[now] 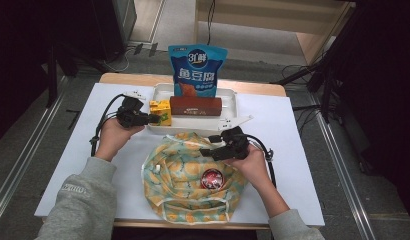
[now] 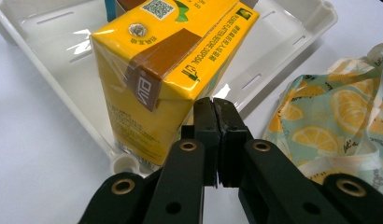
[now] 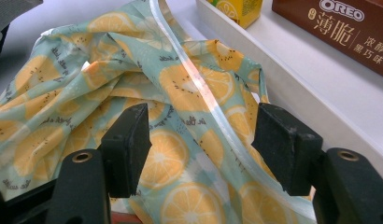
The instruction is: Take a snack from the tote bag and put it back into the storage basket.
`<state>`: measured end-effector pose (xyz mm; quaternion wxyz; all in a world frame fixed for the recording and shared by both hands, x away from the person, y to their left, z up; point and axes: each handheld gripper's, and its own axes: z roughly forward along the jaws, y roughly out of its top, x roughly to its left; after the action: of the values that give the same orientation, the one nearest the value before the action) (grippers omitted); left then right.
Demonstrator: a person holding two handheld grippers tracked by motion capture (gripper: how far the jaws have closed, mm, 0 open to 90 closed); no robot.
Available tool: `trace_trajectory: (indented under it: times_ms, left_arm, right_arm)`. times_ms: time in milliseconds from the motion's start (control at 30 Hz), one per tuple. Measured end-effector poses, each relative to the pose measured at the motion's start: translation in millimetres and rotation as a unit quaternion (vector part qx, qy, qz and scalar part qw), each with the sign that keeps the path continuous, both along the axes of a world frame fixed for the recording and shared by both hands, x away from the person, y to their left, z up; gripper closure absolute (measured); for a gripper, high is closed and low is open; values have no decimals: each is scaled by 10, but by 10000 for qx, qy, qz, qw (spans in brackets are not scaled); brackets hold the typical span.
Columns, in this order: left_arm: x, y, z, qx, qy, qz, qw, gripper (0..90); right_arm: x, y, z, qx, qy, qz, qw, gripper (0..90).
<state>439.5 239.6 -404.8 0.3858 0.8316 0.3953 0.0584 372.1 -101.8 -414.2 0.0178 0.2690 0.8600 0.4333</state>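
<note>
The left claw (image 2: 213, 105) is resting fully closed and empty against a yellow juice carton (image 2: 166, 70) standing in the white tray (image 2: 54, 42). The right claw (image 3: 203, 140) is hovering wide open over the lemon-print bag (image 3: 87, 84) on the worktop (image 1: 293, 130).

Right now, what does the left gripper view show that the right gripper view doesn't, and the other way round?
Left gripper view alone: the left hand-held gripper, jaws shut together and empty, right beside the upright yellow drink carton's lower corner.

Right gripper view alone: the right hand-held gripper, jaws open above the lemon-print bag's clear plastic rim, plus a brown Oreo box in the tray.

Shared: the lemon-print bag, the white tray and the yellow carton.
</note>
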Motion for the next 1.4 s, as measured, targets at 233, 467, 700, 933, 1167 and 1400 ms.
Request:
trace_trajectory:
  times_ms: [233,467,700,933,1167,1400]
  left_arm:
    - [11,33,-10,2,18,12,10000,893]
    - [16,67,-16,-12,43,23,10000,883]
    - [19,69,-27,-30,85,0,10000,868]
    - [17,66,-30,-40,125,-23,9999,847]
    - [4,49,-15,-63,176,-68,9998,781]
    - [-61,10,54,-209,302,-249,9990,616]
  right_arm:
    - [0,1,0,-1,-5,4,10000,370]
    - [-1,0,0,-2,-6,6,10000,370]
    - [0,1,-1,-1,-3,8,10000,370]
    - [-2,0,1,-4,-6,9,10000,370]
    - [-6,-5,7,-1,5,-6,10000,370]
    - [-26,-29,53,61,-49,-25,10000,373]
